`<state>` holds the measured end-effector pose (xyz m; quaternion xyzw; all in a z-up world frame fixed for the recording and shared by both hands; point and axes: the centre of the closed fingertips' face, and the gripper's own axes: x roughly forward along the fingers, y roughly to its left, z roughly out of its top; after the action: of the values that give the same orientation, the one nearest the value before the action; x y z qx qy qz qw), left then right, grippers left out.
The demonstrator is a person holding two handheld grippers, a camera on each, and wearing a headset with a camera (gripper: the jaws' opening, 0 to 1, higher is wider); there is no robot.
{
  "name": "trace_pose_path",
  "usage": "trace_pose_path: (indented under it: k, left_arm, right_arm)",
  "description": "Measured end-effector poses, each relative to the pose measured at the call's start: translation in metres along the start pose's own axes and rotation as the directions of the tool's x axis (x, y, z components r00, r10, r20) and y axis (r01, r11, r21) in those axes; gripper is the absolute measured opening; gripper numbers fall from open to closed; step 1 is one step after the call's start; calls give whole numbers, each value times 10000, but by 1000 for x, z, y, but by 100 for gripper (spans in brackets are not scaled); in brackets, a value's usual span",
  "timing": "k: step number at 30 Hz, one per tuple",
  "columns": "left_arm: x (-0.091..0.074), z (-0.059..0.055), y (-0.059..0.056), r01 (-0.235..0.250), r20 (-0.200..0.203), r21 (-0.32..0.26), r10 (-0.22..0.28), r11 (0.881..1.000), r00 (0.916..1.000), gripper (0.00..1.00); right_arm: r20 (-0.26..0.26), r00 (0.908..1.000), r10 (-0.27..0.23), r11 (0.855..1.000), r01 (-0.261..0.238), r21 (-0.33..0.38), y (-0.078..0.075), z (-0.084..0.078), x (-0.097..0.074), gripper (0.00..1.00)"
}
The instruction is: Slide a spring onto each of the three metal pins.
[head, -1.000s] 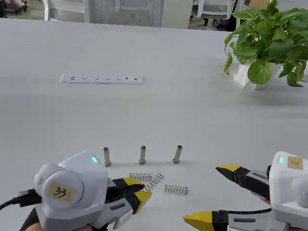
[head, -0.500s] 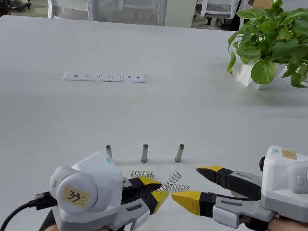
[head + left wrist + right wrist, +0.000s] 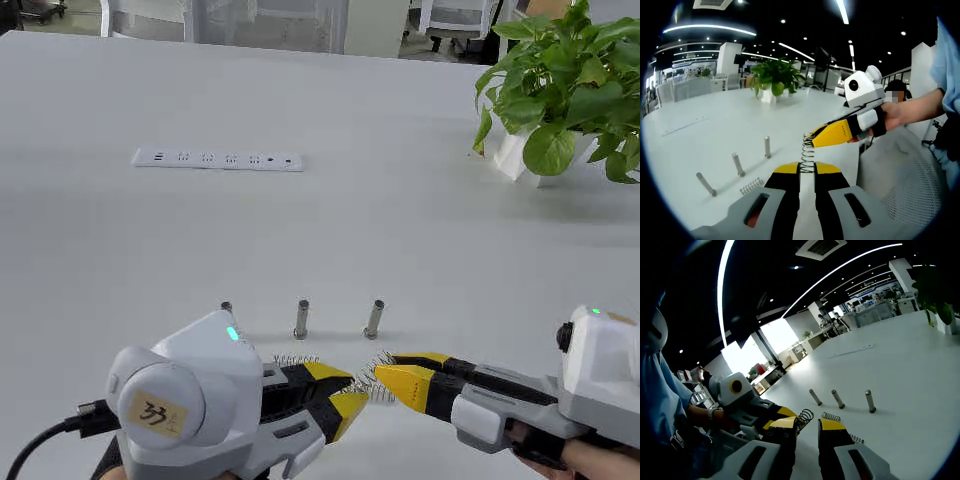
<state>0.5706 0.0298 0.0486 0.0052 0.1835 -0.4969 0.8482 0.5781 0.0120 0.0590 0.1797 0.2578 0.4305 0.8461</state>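
Gripping a spring [image 3: 807, 150] upright between its yellow tips, my left claw [image 3: 807, 169] is clenched just in front of the three metal pins [image 3: 301, 318], which stand bare in a row on the white bench [image 3: 420, 230]. My right claw [image 3: 808, 424] faces it from the opposite side. Its jaws are released and a little apart, with one yellow tip at the top end of the held spring. A second spring [image 3: 751, 186] lies flat on the bench near the pins, and a third [image 3: 856, 439] lies just beside the right claw. A power strip [image 3: 218, 158] and a potted plant [image 3: 560, 80] sit well behind.
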Motion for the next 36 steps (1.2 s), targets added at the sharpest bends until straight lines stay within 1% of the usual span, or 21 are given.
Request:
trace_pose_path:
  k: [3,11,17,22,23,29,31,35,36]
  left_arm:
    - [0,-1,-1,86,-16,84,-86,9999,10000,6]
    - [1,-1,-2,170,-39,241,-169,9996,9998,6]
    - [1,-3,-2,217,-145,360,-212,9991,9997,6]
    - [2,-4,-3,201,-249,431,-191,9989,9995,6]
    - [2,-4,-2,191,-268,433,-180,9989,9995,6]
    - [3,-5,-2,152,-348,402,-138,9991,9993,6]
    - [4,-5,-2,152,-358,398,-138,9991,9993,6]
    - [4,-5,-2,149,-360,341,-136,9993,9993,6]
    - [5,-5,-3,151,-340,331,-140,9993,9993,6]
  right_arm:
    - [89,9998,184,9995,-187,274,4,0,0,10]
    - [201,9993,331,9984,-339,444,6,2,1,8]
    - [186,9989,433,9979,-441,465,10,3,1,8]
    - [123,9988,469,9989,-470,91,17,6,4,7]
    - [81,9991,409,9991,-408,-142,18,6,4,7]
    - [-114,9995,281,9961,-289,-830,23,7,6,7]
    - [-220,9996,173,9915,-200,-1283,24,7,7,7]
    - [-381,9992,76,9831,-144,-1826,28,6,7,7]
    - [-412,9991,55,9767,-142,-2141,28,6,7,7]
